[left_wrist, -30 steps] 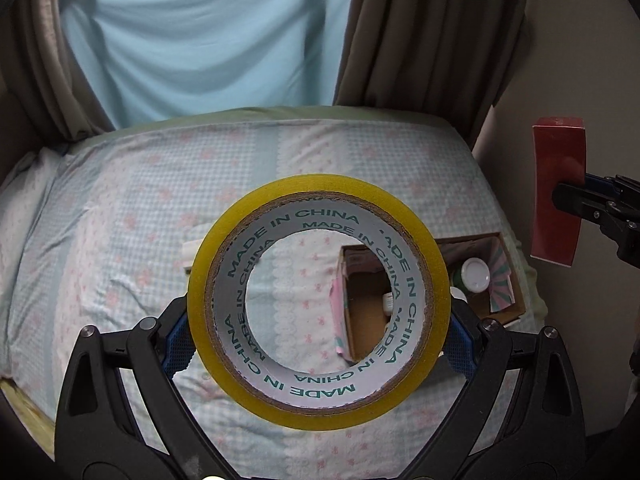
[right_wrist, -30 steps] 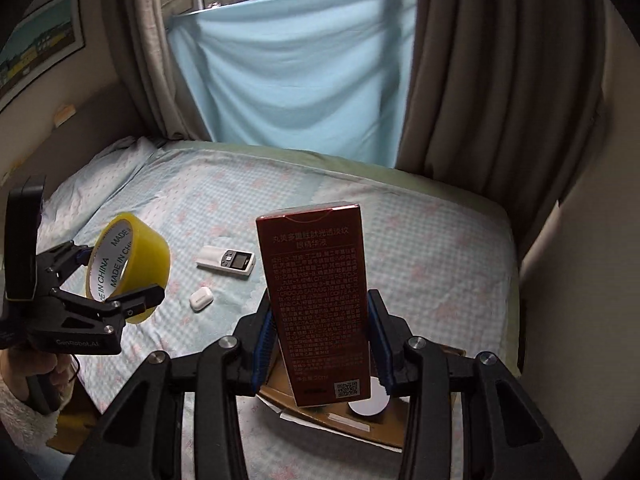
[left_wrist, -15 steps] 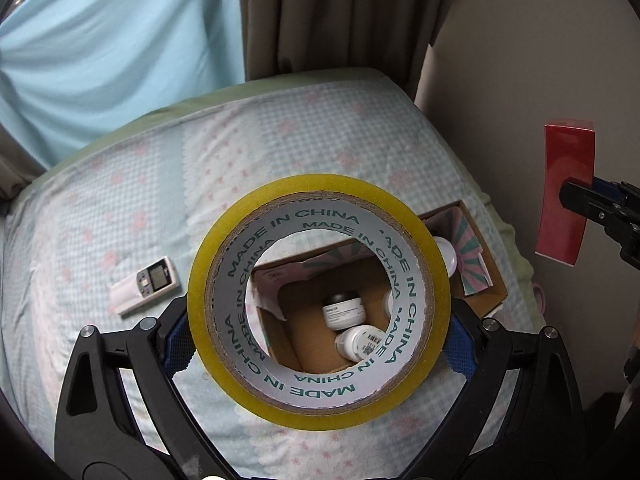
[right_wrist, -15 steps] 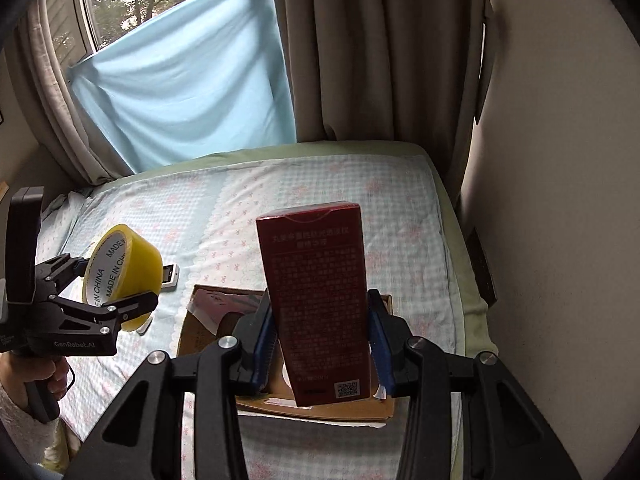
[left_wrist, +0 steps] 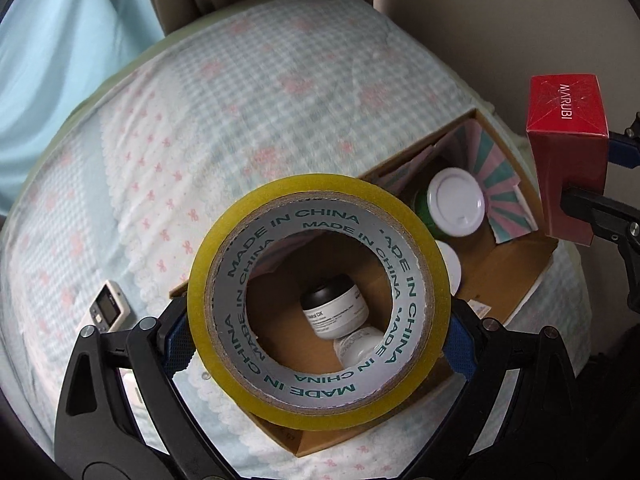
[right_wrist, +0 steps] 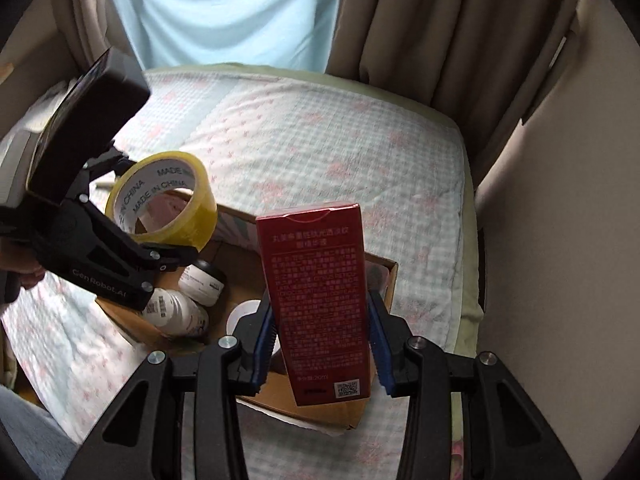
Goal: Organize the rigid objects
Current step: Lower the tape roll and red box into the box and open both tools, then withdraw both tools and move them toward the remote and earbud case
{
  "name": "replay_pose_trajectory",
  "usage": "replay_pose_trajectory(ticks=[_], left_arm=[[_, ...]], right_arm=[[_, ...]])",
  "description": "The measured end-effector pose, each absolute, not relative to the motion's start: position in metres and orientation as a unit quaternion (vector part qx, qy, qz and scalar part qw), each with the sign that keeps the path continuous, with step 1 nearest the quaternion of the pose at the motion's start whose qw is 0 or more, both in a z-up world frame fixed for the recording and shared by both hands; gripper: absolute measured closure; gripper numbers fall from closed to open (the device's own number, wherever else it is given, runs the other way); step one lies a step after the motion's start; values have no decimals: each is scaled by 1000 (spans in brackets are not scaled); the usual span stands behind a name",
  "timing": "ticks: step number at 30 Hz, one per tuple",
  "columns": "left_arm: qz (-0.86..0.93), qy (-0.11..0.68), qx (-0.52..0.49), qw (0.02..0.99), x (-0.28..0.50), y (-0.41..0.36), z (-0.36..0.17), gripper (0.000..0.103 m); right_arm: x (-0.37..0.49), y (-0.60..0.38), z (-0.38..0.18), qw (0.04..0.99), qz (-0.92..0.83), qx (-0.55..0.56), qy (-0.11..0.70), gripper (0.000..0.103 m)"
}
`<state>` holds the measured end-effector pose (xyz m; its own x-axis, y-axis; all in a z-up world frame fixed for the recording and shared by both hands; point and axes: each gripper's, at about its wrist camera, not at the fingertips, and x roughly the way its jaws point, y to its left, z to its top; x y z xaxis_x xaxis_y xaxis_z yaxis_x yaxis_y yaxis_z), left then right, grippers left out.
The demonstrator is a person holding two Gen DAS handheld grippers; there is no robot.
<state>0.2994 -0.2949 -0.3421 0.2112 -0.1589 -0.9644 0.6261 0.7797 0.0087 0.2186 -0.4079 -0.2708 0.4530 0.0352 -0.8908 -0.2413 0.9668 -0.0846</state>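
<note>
Left gripper clamped across tape roll, bore facing camera, axis along fingers; held over cardboard box on bed, presumably for drop-in; right gripper closed on red carton, long axis upright, flap end up, above same box beside jars.

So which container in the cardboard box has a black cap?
The white jar with the black cap, lying tilted, seen through the tape roll. The green jar has a white lid.
</note>
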Motion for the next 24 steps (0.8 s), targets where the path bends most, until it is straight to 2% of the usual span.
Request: replay_pose_trajectory(ticks=[6,16,17,18,19,20,24], left_arm=[[-278,575,245,729,300,-306,-369,7],[-291,578,323,691,291,-333,-392,7],[-288,584,327,685,290,-333,-392,6],[-284,584,333,684,288,-332,-392,0],[-286,578,335,687,286,-330,-389,0],[-288,573,334,690,285,-328,-384,0],[-280,567,319,706,285,-317,-367,0]], right_arm=[[226,-402,-306,818,106,-125,552,64],[241,-402,-333,783,129,-81,604,62],[242,-403,-332,781,130,-78,606,51],[242,-404,-331,780,130,-76,608,40],[242,-406,-329,781,129,-78,607,12],[240,-408,-326,784,128,-79,602,0],[233,-417,-326,798,112,-64,589,0]])
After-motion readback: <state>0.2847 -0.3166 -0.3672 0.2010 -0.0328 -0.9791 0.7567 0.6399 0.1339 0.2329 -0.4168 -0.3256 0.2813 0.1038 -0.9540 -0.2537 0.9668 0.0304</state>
